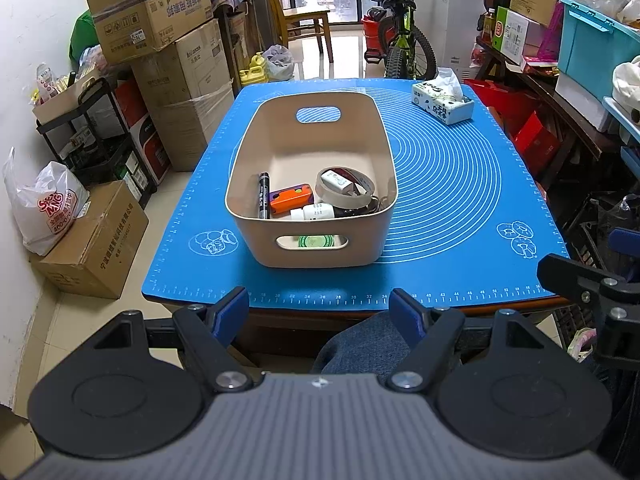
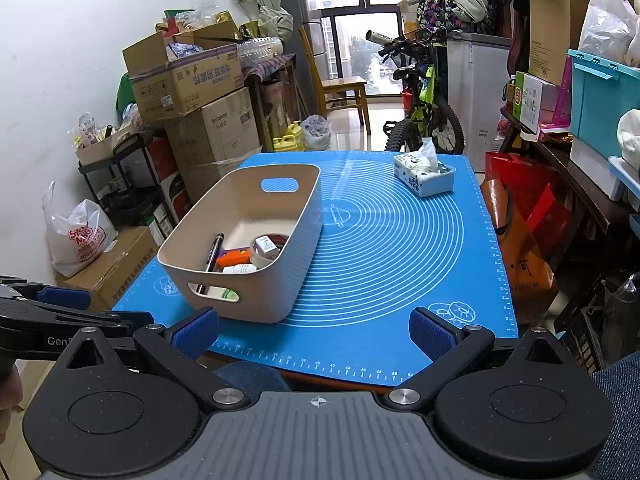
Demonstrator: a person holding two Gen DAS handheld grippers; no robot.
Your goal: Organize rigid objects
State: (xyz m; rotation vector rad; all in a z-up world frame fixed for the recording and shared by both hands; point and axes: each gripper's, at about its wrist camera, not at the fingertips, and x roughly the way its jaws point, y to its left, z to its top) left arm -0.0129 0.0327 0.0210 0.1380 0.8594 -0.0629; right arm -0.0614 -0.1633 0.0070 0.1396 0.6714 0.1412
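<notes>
The beige bin (image 1: 312,200) sits toward the left half of the blue mat (image 1: 460,184) on the worktop, and the small rigid things are all gathered at its near end: a black marker (image 1: 263,196) leaning against the left wall, an orange block (image 1: 290,198) beside it, a roll of tape (image 1: 346,188) with a small white box inside its ring, and a white bottle (image 1: 316,212) lying in front. A green-labelled item (image 1: 316,241) shows through the near handle slot. Nothing rigid lies loose on the mat, so the sorting looks finished or nearly so; only the tissue pack (image 1: 442,102) stands at the far right corner, probably left out because it is soft. The left gripper (image 1: 320,308) hangs back at the worktop's near edge with its fingers spread wide and nothing between them, and the right gripper (image 2: 314,332) does the same, fingers apart and empty. Both sit well clear of the bin, which suits a pause with the bin in plain view rather than a reach
</notes>
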